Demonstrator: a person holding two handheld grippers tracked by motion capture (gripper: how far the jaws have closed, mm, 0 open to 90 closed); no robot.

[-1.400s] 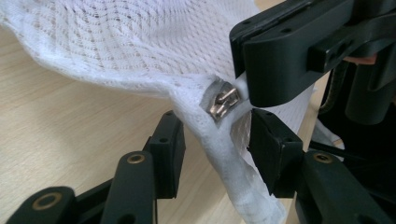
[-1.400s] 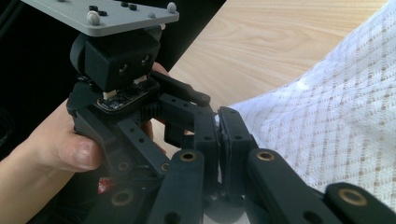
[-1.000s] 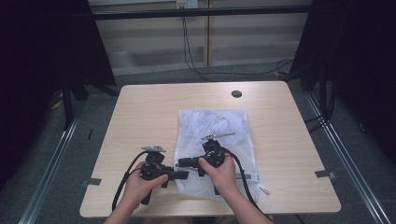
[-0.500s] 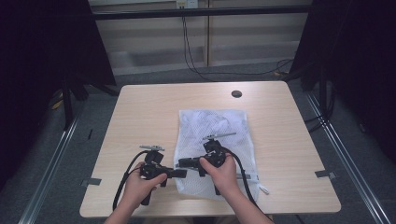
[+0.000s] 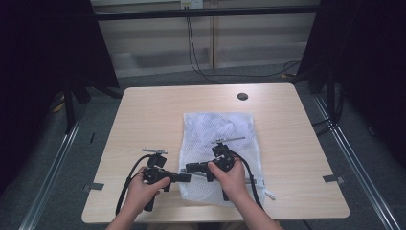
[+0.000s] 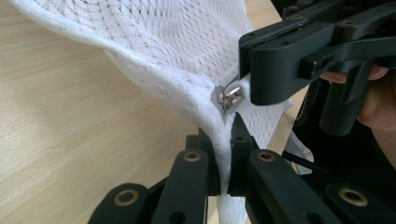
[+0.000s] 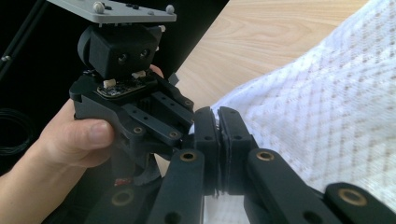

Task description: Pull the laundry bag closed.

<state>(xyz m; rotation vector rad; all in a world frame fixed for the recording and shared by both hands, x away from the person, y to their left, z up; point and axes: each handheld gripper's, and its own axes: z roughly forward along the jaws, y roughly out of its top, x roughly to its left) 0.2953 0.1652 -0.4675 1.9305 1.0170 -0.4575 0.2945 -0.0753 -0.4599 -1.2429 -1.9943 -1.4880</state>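
A white mesh bag (image 5: 220,129) lies flat on the wooden table (image 5: 153,115), right of the middle. At its near left corner both grippers meet tip to tip. My left gripper (image 5: 184,178) is shut on the bag's hemmed edge (image 6: 223,140), which rises pinched between its jaws (image 6: 225,154). Just above it, my right gripper (image 6: 245,84) is shut on the white zipper pull next to the metal slider (image 6: 229,95). In the right gripper view its jaws (image 7: 218,122) are pressed together over the mesh (image 7: 327,116). That corner is lifted a little off the table.
A small black round disc (image 5: 242,96) sits in the tabletop near the far edge. The zipper line runs along the bag's near right side (image 5: 261,184). Bare wood lies left of the bag and beyond it. Cables trail from both grippers toward the near edge.
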